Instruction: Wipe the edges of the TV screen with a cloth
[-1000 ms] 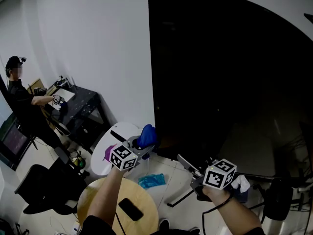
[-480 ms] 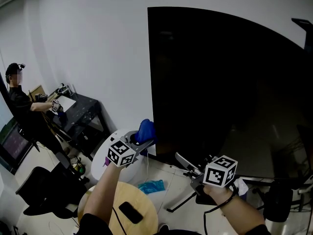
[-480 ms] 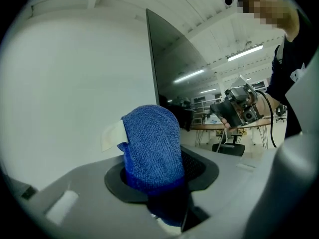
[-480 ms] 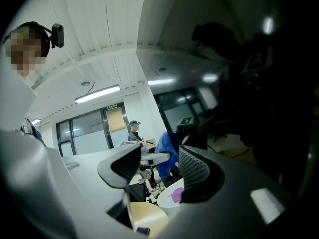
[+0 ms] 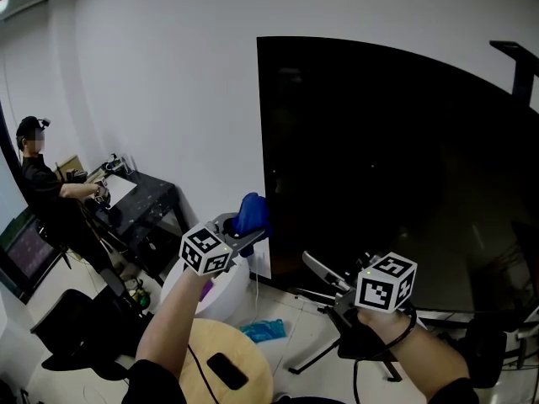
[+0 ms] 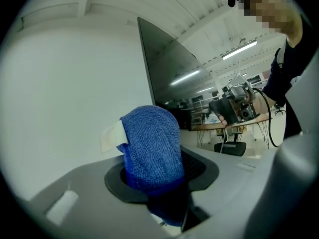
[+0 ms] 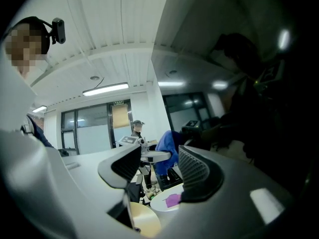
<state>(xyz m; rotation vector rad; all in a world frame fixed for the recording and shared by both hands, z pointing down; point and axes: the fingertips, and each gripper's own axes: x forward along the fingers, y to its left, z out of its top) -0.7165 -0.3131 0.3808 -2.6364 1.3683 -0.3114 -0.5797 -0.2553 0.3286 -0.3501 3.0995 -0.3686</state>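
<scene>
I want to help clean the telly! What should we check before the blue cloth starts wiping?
1. The blue cloth is clamped in the left gripper: ok.
2. The cloth pokes out past the jaws: ok.
3. The cloth is near the left edge of the TV screen: ok.
4. The cloth touches that edge: cannot tell.
5. The right gripper is free: ok, its jaws are apart, have just been closing, and nothing is between them.

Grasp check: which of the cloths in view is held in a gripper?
The dark blue cloth, clamped in the left gripper; the teal cloth lies on the floor, the purple cloth on a table.
</scene>
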